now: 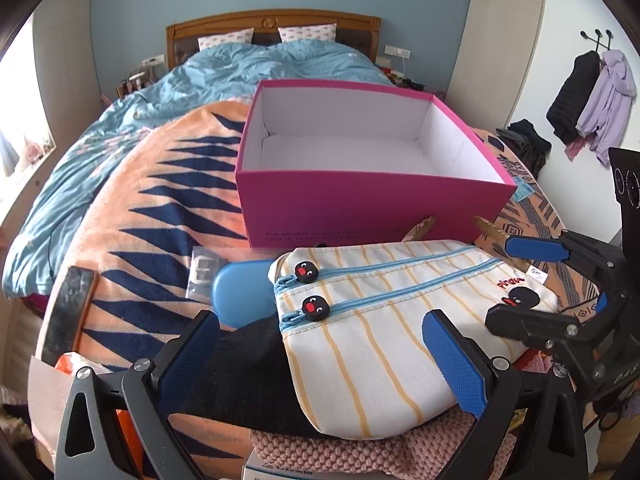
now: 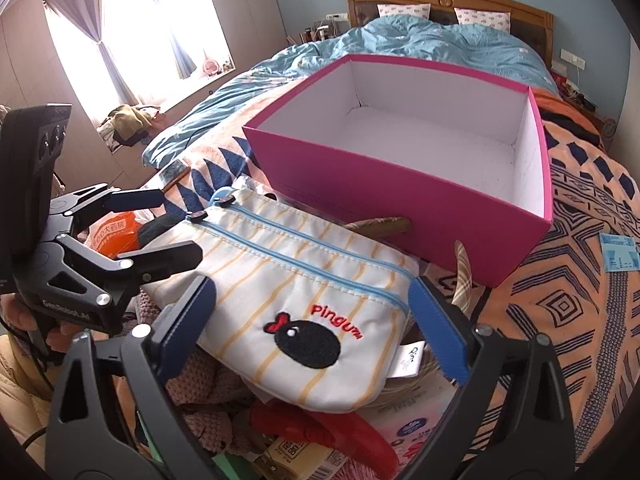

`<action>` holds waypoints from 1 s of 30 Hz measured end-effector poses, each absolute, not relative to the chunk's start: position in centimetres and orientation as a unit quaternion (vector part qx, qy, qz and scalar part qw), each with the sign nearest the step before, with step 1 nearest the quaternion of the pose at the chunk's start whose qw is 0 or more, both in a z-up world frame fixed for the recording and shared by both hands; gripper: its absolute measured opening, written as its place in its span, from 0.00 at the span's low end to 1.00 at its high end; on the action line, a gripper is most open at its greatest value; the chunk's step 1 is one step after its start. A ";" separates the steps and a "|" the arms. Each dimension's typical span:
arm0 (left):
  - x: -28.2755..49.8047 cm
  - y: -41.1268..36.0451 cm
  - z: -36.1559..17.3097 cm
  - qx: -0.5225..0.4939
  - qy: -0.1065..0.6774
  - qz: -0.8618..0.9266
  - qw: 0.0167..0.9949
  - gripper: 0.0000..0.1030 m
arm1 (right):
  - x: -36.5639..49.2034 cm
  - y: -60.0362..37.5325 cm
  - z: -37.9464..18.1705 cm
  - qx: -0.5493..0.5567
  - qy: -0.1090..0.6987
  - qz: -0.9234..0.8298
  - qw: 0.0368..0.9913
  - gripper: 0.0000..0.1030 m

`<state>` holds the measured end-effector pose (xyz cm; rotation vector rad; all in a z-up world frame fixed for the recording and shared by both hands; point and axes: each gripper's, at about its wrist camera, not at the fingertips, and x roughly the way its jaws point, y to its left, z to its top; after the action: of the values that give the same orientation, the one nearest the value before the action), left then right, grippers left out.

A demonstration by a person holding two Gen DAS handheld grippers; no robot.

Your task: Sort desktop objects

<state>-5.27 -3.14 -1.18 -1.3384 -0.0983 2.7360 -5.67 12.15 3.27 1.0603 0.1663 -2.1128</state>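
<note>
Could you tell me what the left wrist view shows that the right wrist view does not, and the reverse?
Only the left wrist view shows the coat hooks with hanging clothes and the blue case beside the pouch. Only the right wrist view shows the window, its curtains and a red item under the pouch. Both show the striped pouch, the empty pink box, the bed and both open grippers.

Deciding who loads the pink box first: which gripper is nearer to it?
Right, though only slightly. The right gripper straddles the pouch's penguin end, close to the pink box's front wall. The left gripper straddles the zipper-pull end, a bit farther back.
</note>
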 end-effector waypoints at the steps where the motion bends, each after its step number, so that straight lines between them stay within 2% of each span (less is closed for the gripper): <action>1: -5.4 -3.2 -1.3 -0.441 -0.034 0.896 0.049 1.00 | -5.9 12.1 3.2 0.417 0.065 -0.825 0.376 0.93; 18: -7.0 -3.9 -3.0 -0.486 -0.061 0.867 0.091 1.00 | -9.6 12.3 1.0 0.516 0.030 -0.758 0.396 0.94; 30: -7.3 -4.6 -3.8 -0.506 -0.075 0.852 0.108 1.00 | -11.4 10.8 0.1 0.552 0.046 -0.734 0.393 0.93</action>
<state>-7.31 -4.64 -3.79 -1.4905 -0.2198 2.5081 -11.36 10.82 0.06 1.4004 0.1178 -1.8619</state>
